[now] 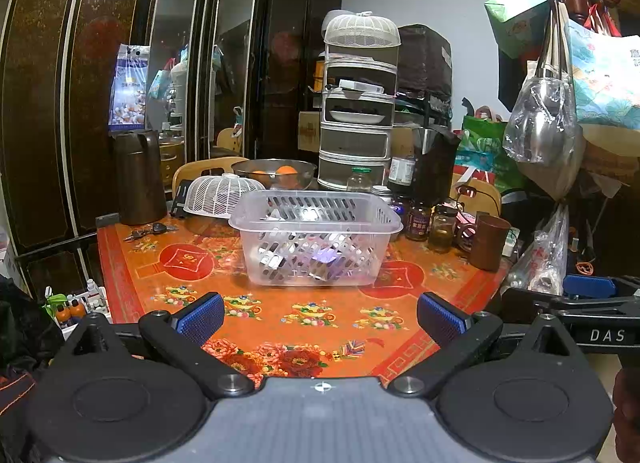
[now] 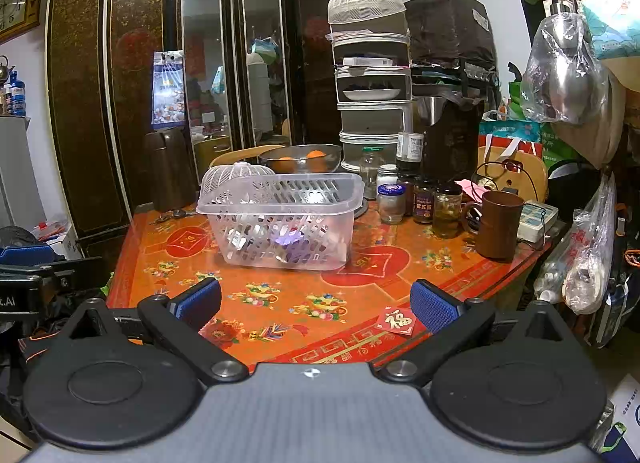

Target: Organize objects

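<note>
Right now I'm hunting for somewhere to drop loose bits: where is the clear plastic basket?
The clear plastic basket stands mid-table on the orange tablecloth, ahead of both open grippers, in front of the white mesh cover and the bowl of oranges.

Left claw [image 1: 320, 317] and right claw [image 2: 316, 303] — black arms, blue ribbed pads [image 1: 200, 317].

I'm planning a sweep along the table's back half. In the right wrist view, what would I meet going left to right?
Brown jug → clear slotted basket → blue-lidded jar → brown mug → white device.
</note>
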Motion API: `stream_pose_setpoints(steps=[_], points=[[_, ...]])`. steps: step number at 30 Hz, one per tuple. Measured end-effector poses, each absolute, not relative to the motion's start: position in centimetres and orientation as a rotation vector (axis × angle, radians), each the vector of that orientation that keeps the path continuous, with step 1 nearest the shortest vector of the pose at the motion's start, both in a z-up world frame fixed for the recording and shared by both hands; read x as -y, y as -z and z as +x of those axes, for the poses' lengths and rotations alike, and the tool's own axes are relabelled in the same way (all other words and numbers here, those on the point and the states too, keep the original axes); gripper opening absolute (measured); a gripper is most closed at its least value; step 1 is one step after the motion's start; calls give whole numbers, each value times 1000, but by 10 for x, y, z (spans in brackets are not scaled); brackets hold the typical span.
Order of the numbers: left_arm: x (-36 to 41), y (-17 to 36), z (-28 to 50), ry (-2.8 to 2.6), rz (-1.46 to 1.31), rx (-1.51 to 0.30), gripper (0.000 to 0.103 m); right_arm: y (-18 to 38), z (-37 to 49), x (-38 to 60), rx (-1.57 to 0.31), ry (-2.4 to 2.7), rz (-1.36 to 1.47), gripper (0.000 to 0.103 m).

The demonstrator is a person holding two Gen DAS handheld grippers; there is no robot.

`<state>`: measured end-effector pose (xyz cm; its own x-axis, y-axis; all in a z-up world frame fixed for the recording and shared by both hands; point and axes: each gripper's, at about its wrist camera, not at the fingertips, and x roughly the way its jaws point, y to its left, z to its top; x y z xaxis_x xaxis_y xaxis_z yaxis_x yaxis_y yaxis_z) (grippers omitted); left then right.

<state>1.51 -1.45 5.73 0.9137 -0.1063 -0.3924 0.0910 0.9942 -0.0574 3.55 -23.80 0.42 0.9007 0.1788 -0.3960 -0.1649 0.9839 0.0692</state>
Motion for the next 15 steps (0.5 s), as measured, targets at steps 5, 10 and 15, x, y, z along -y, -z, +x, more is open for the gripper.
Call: stream_pose_setpoints(steps=[5, 10, 15], points=[[15, -55, 16, 101, -43, -411, 103, -4, 35, 238, -413, -180, 32, 103], [15, -54, 17, 103, -41, -413, 103, -4, 36, 237, -412, -182, 31, 103], [12, -55, 16, 111, -55, -397, 103, -3, 37, 235, -413, -185, 24, 103]])
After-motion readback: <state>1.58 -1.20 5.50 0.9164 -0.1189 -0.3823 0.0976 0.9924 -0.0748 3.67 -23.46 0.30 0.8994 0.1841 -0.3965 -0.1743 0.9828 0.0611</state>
